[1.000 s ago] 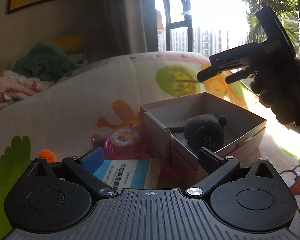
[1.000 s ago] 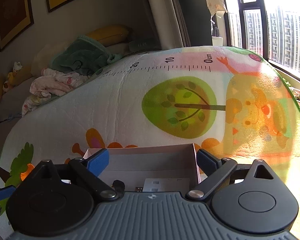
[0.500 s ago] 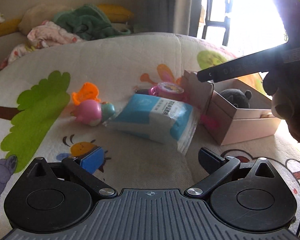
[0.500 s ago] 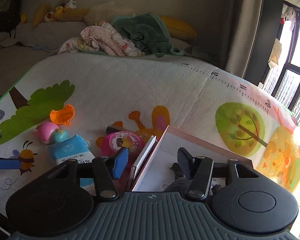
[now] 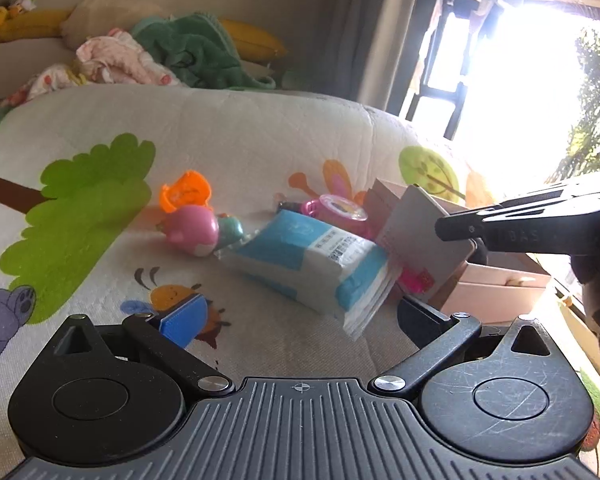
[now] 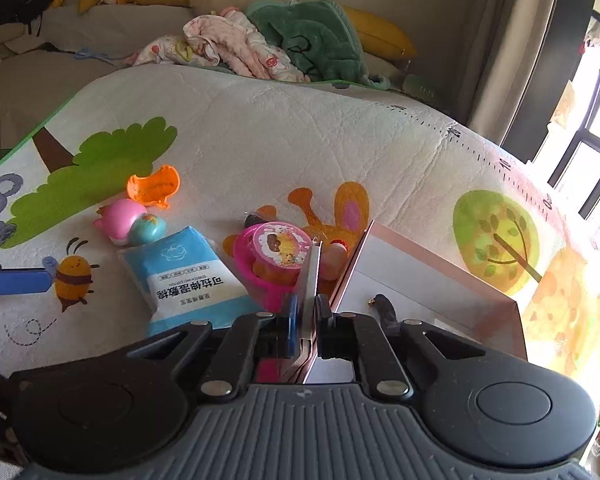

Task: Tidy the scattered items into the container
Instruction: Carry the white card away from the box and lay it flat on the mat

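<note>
A: Left gripper (image 5: pixel 296 316): jaws wide, nothing held. Tissue pack (image 5: pixel 312 264) is seen mid-mat (image 5: pixel 260 128), beside the box (image 6: pixel 432 276).

B: Right gripper (image 6: pixel 306 320), open a second ago, is now clamped on the box flap (image 6: pixel 310 280). Box is steadied for loading.

Bare mat (image 5: pixel 260 152) lies open beyond the toys; tissue pack (image 5: pixel 312 260) and raised box flap (image 5: pixel 424 236) crowd the box (image 6: pixel 432 276) side

The box (image 6: pixel 440 276) interior is mostly hidden behind the right gripper (image 6: pixel 305 312) body at six o'clock; only a dark toy's tip (image 6: pixel 382 304) shows; the window (image 5: pixel 540 92) at two o'clock is blown out; the pink toy (image 6: pixel 276 264) is partly covered by the flap (image 6: pixel 310 276).
</note>
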`<state>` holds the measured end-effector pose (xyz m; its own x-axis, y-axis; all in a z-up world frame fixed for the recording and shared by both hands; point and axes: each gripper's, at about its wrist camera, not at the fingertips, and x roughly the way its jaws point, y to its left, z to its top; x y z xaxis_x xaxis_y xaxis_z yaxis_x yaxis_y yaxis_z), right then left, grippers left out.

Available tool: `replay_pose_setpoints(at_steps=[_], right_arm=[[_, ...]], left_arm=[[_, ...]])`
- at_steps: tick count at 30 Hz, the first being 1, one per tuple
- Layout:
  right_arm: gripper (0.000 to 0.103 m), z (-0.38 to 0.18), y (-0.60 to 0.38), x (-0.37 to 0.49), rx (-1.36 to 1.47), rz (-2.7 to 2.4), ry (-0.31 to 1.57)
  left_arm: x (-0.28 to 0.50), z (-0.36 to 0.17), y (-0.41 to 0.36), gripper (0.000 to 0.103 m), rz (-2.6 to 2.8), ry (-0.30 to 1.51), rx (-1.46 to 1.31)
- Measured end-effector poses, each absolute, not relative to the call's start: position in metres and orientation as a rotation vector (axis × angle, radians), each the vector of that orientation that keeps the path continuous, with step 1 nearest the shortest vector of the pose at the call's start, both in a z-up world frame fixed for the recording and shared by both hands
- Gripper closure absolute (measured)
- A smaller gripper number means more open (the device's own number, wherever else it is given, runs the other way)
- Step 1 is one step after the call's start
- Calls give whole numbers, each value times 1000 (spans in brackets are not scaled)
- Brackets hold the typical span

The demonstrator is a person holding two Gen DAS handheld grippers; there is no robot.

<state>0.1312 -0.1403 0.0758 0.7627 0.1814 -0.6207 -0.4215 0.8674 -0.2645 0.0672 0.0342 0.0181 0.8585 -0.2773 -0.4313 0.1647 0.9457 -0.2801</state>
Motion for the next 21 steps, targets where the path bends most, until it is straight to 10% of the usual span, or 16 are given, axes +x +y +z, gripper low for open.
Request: replay_pose_setpoints(at_steps=[17, 21], right_arm=[[98, 70, -251, 19, -211, 209, 704], [66, 52, -270, 17, -133, 178, 722]], left_arm=[[46, 26, -7, 0, -404, 540, -77], [39, 27, -40, 0, -492, 533, 87]])
